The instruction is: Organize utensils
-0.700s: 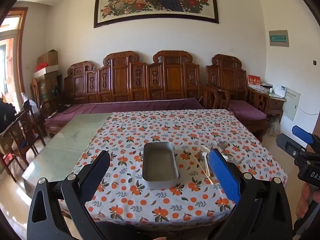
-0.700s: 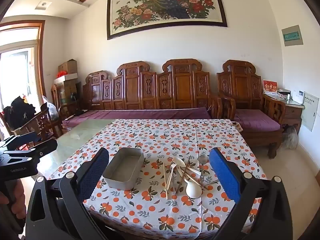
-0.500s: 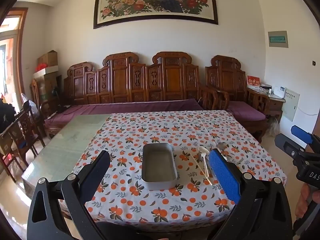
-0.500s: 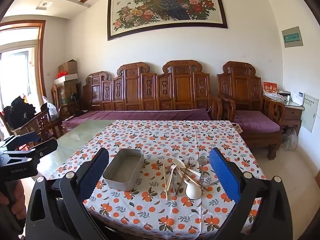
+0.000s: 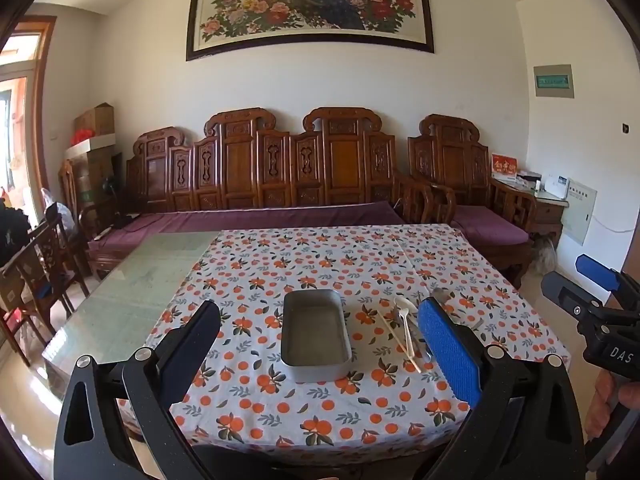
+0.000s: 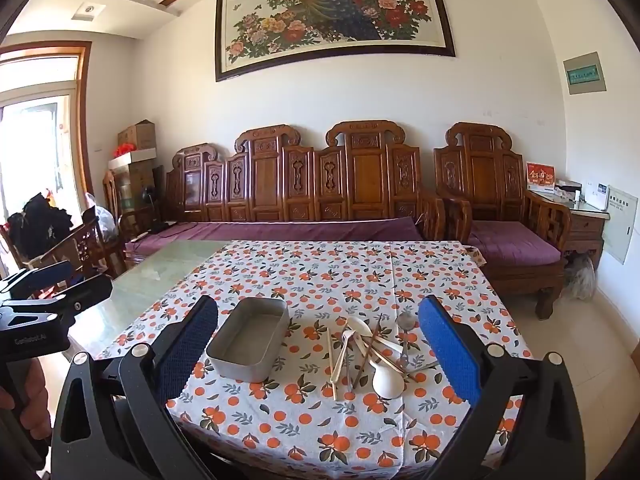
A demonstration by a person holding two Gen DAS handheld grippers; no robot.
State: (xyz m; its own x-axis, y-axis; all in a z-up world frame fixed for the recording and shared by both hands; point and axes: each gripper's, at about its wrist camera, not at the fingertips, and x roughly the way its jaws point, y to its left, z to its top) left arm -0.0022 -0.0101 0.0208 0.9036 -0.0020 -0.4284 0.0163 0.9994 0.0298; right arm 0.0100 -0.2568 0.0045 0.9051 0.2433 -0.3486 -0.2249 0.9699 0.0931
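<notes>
An empty grey metal tray (image 5: pixel 315 332) (image 6: pixel 250 338) sits on the orange-patterned tablecloth (image 5: pixel 320 264). To its right lies a loose pile of utensils (image 6: pixel 372 352): chopsticks (image 6: pixel 331 360), white spoons (image 6: pixel 387 380), a white fork and a metal spoon (image 6: pixel 406 322). The pile partly shows in the left wrist view (image 5: pixel 404 332). My left gripper (image 5: pixel 320 356) is open and empty, in front of the tray near the table's front edge. My right gripper (image 6: pixel 320 354) is open and empty, in front of the pile.
The cloth covers the right part of a glass-topped table (image 5: pixel 132 292). A carved wooden sofa (image 5: pixel 288 176) stands behind it, an armchair (image 6: pixel 492 216) at the right, wooden chairs (image 5: pixel 36 268) at the left. The other gripper shows at each view's edge (image 5: pixel 600 320) (image 6: pixel 44 308).
Both grippers have tilted slightly downward and closer, so the table sits a bit higher and larger in view. Nothing on the table has moved.
</notes>
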